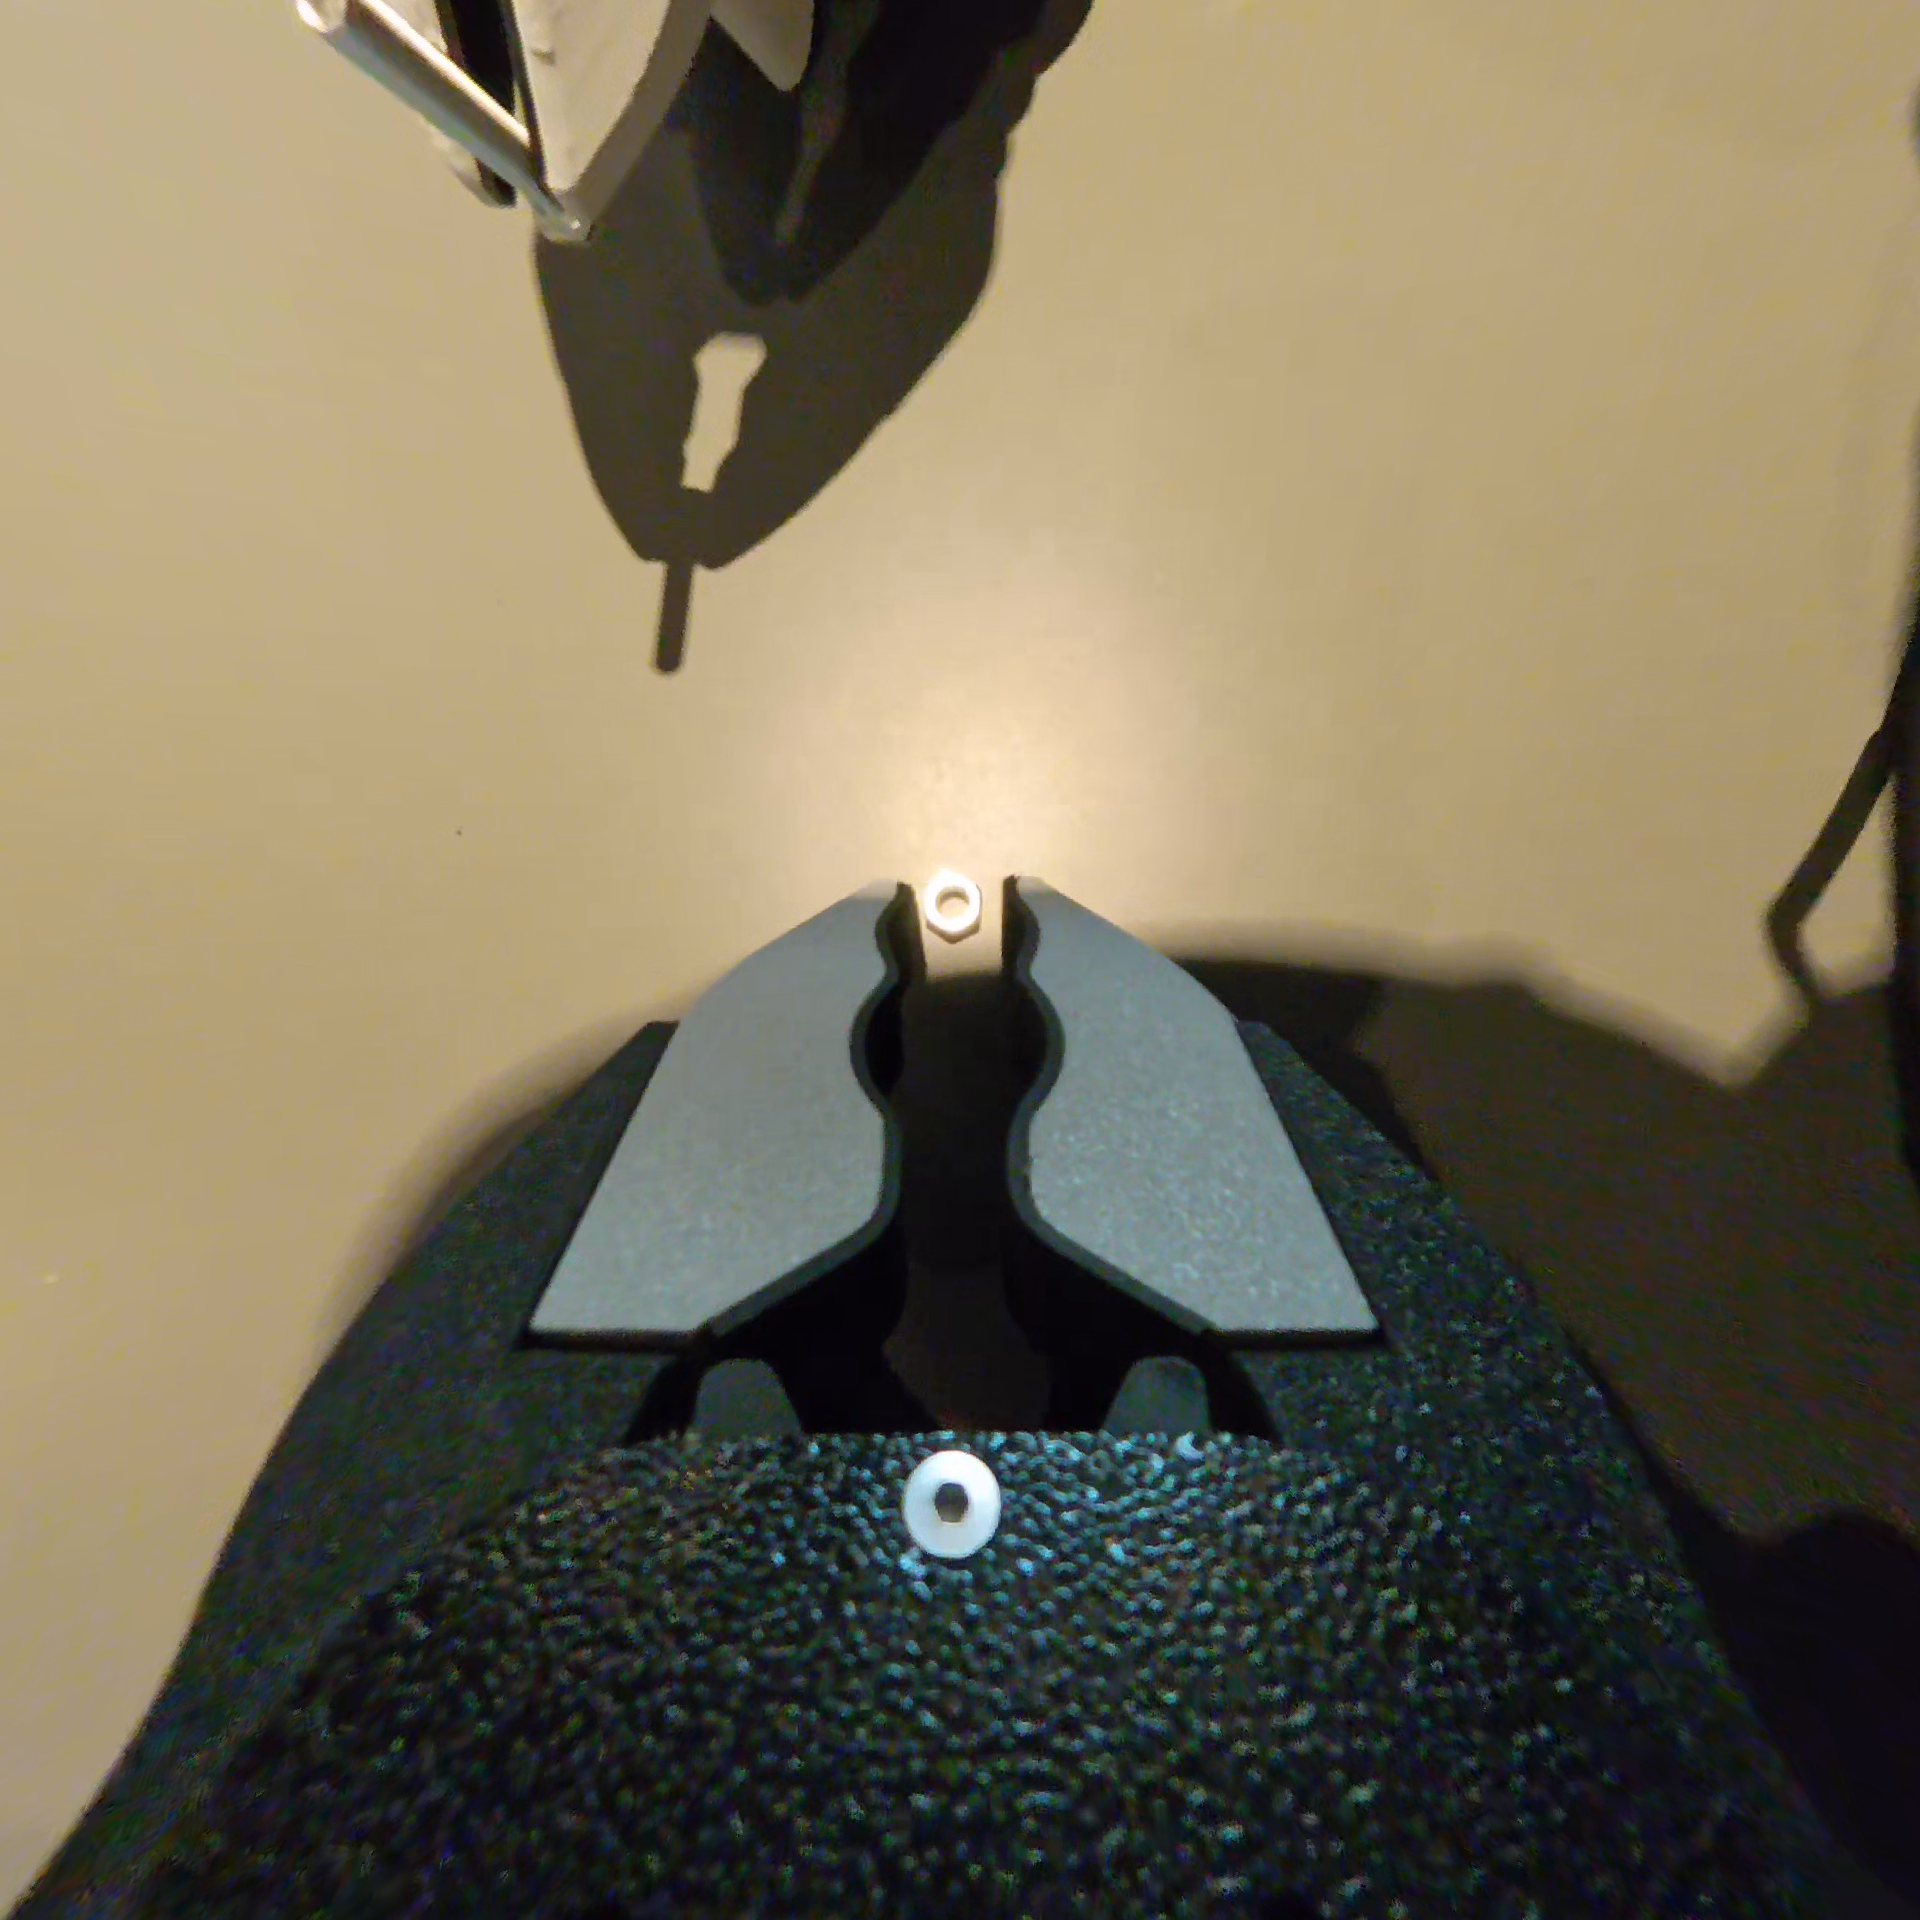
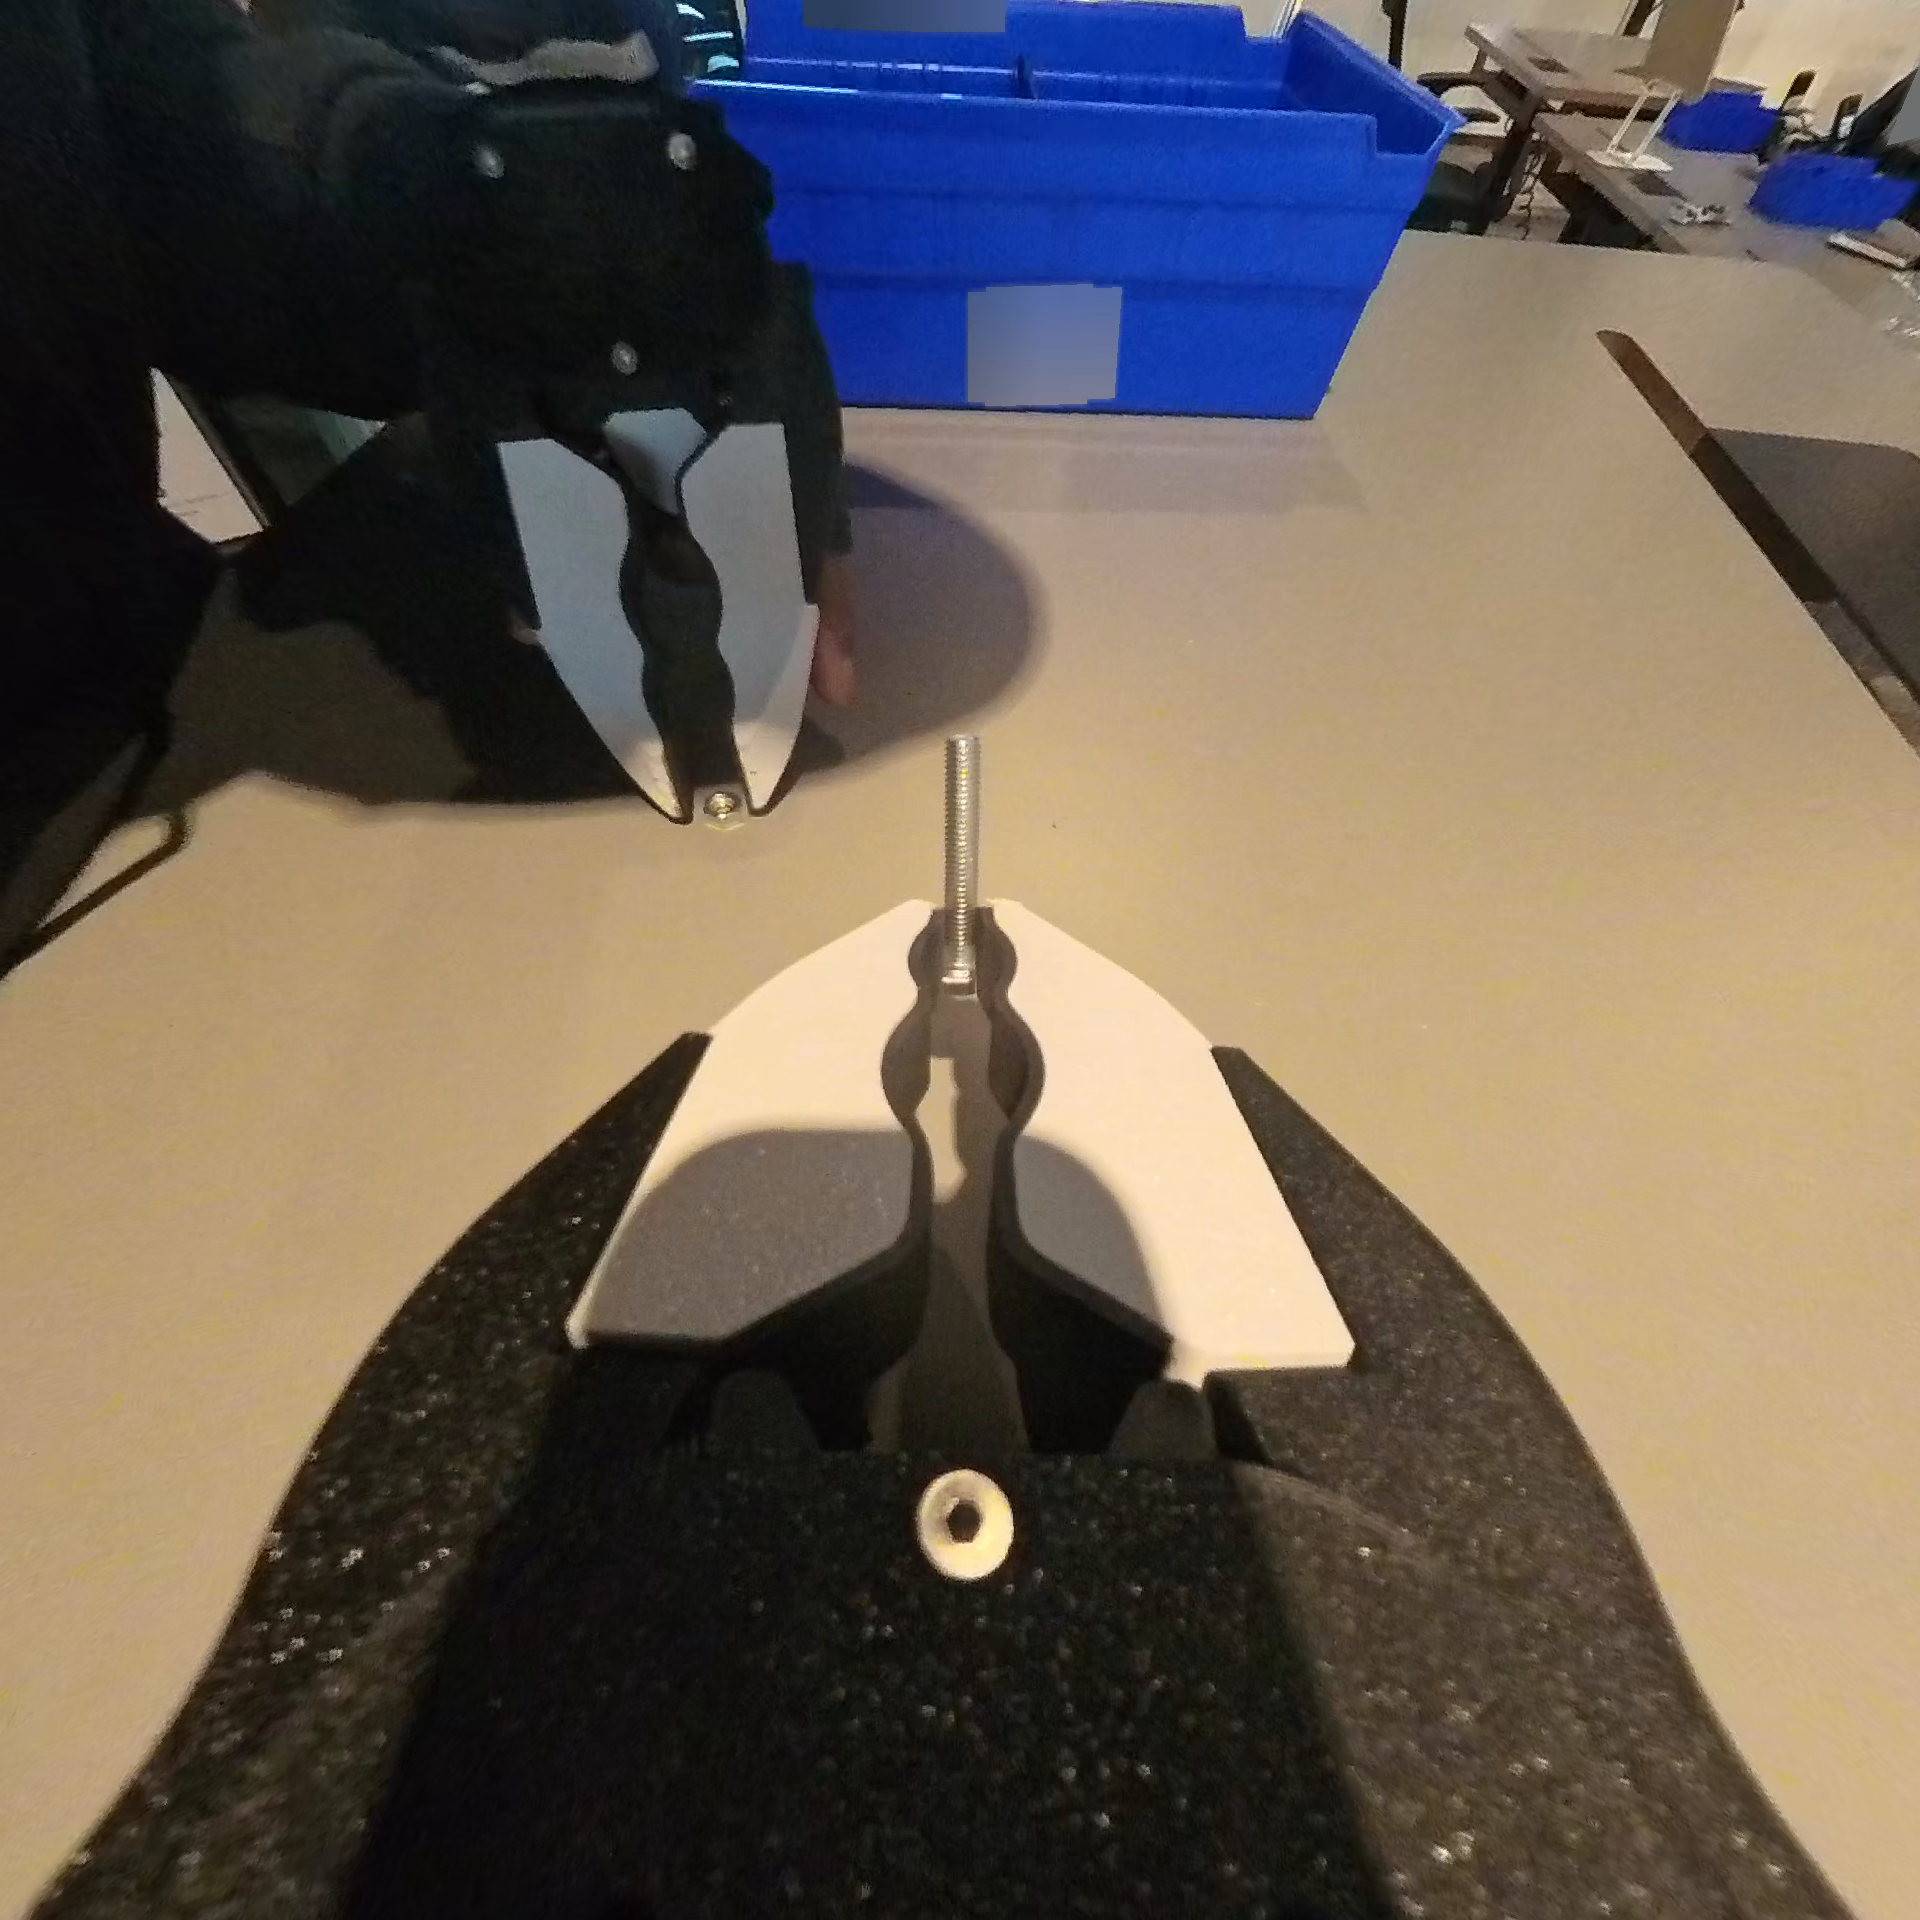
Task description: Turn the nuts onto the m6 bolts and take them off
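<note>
A small silver nut (image 1: 948, 902) lies flat on the tan table (image 1: 312, 727). My left gripper (image 1: 954, 888) points down at it, fingertips straddling the nut with a thin gap showing on the right side, so it is open. The right wrist view shows the same gripper (image 2: 717, 805) with the nut (image 2: 719, 802) between its tips. My right gripper (image 2: 961, 920) is shut on the head end of a long silver m6 bolt (image 2: 962, 821), whose threaded shaft sticks out forward. The right gripper's white finger (image 1: 613, 104) shows at the top of the left wrist view.
A large blue bin (image 2: 1039, 208) stands at the back of the table. A dark seam (image 2: 1714, 468) runs along the table's right side. A black sleeve (image 2: 260, 208) holds the left gripper. A black cable (image 1: 1829, 831) hangs at the right.
</note>
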### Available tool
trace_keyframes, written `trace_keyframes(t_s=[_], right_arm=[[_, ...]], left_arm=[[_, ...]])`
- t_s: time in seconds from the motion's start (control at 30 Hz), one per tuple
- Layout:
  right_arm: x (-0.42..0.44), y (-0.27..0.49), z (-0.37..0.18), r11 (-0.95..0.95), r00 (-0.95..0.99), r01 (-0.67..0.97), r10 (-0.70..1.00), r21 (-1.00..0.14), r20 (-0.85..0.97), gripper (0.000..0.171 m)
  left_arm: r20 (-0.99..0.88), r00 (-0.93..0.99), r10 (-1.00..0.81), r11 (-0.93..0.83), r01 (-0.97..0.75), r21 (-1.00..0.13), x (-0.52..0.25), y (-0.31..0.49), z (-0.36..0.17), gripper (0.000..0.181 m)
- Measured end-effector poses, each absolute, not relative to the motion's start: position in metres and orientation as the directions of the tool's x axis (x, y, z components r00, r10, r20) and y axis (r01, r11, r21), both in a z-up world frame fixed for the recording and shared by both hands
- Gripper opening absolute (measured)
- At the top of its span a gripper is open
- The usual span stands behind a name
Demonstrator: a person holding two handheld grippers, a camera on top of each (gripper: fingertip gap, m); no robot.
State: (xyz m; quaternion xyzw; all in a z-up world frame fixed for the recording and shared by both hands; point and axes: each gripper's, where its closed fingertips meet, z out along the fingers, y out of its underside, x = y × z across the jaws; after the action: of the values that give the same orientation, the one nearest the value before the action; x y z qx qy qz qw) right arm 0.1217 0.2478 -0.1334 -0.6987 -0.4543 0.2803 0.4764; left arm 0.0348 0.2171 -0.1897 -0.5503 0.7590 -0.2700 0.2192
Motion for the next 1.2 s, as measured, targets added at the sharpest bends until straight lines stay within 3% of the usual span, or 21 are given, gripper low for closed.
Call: trace_keyframes(t_s=[0.03, 0.23, 0.3, 0.47, 0.53, 0.67, 0.87, 1.2], right_arm=[[0.122, 0.248, -0.133, -0.134, 0.43, 0.368, 0.902, -0.92, 0.04, 0.005], [0.121, 0.248, -0.134, -0.135, 0.429, 0.374, 0.902, -0.917, 0.043, 0.005], [0.121, 0.248, -0.135, -0.135, 0.431, 0.376, 0.901, -0.917, 0.044, 0.005], [0.119, 0.251, -0.12, -0.106, 0.447, 0.281, 0.894, -0.954, 0.032, 0.005], [0.119, 0.253, -0.115, -0.09, 0.464, 0.252, 0.885, -0.964, 0.038, 0.005], [0.121, 0.255, -0.106, -0.04, 0.494, 0.221, 0.866, -0.974, 0.077, 0.005], [0.125, 0.263, -0.112, -0.052, 0.551, 0.257, 0.828, -0.965, 0.103, 0.005], [0.125, 0.266, -0.115, -0.069, 0.556, 0.268, 0.826, -0.961, 0.096, 0.005]], left_arm=[[-0.023, -0.306, -0.952, 0.246, -0.716, -0.654, 0.035, 0.216, -0.19, 0.014], [0.023, -0.325, -0.945, 0.226, -0.706, -0.671, 0.037, 0.214, -0.19, 0.01], [0.028, -0.297, -0.954, 0.181, -0.652, -0.736, 0.046, 0.219, -0.179, 0.01], [-0.105, -0.192, -0.976, 0.154, -0.262, -0.953, 0.097, 0.263, -0.101, 0.009], [-0.183, -0.175, -0.967, 0.207, -0.132, -0.969, 0.114, 0.277, -0.083, 0.009], [-0.149, -0.253, -0.956, 0.164, -0.039, -0.986, 0.139, 0.28, -0.079, 0.009], [-0.101, -0.352, -0.93, 0.122, -0.039, -0.992, 0.13, 0.275, -0.072, 0.009], [-0.14, -0.394, -0.908, 0.216, -0.155, -0.964, 0.125, 0.266, -0.081, 0.009]])
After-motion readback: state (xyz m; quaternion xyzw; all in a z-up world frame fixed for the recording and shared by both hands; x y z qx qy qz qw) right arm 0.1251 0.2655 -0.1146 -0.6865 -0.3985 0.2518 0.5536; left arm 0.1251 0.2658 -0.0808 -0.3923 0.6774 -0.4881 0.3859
